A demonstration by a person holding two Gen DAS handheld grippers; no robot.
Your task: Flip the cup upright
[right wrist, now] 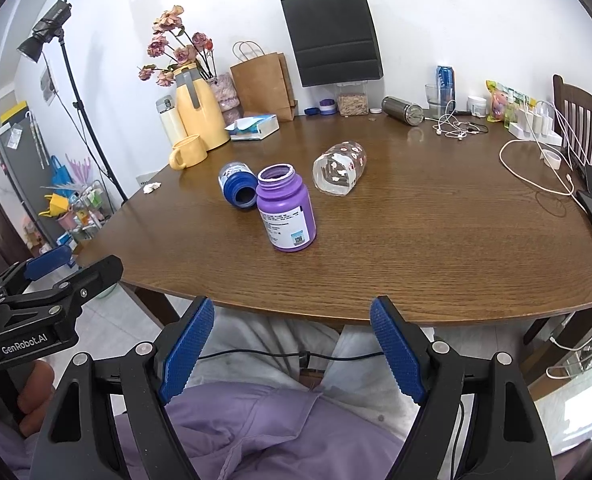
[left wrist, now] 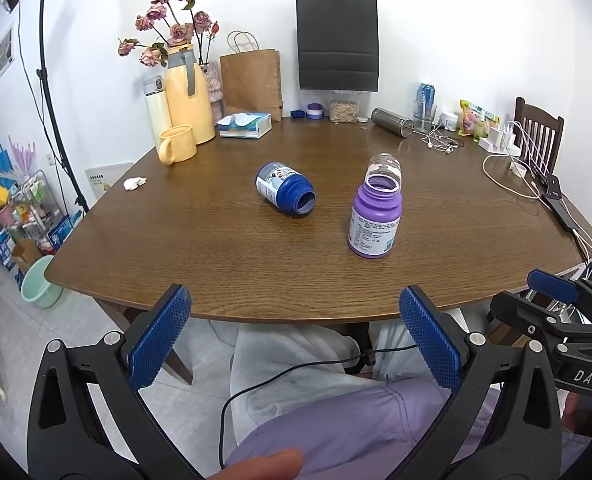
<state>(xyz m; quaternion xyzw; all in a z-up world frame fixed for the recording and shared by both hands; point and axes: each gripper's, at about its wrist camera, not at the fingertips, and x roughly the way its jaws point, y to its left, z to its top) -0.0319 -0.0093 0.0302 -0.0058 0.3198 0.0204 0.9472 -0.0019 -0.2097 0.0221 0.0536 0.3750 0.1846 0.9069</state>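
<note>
A: Purple cup (right wrist: 287,212) upright mid-desk, mouth open, label facing us.
B: Blue cup (right wrist: 237,184) on its side just beside it. Clear patterned cup (right wrist: 339,172) also tipped, lying behind the purple.

Left gripper (left wrist: 296,340), right gripper (right wrist: 291,348): black frames, blue textured pads, silver screws, black cable; lilac sleeve.

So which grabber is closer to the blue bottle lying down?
Left, though only slightly. The left gripper hangs open off the table's near edge, almost straight in front of the blue bottle. The right gripper hangs open further right, with the purple bottle partly between.
</note>
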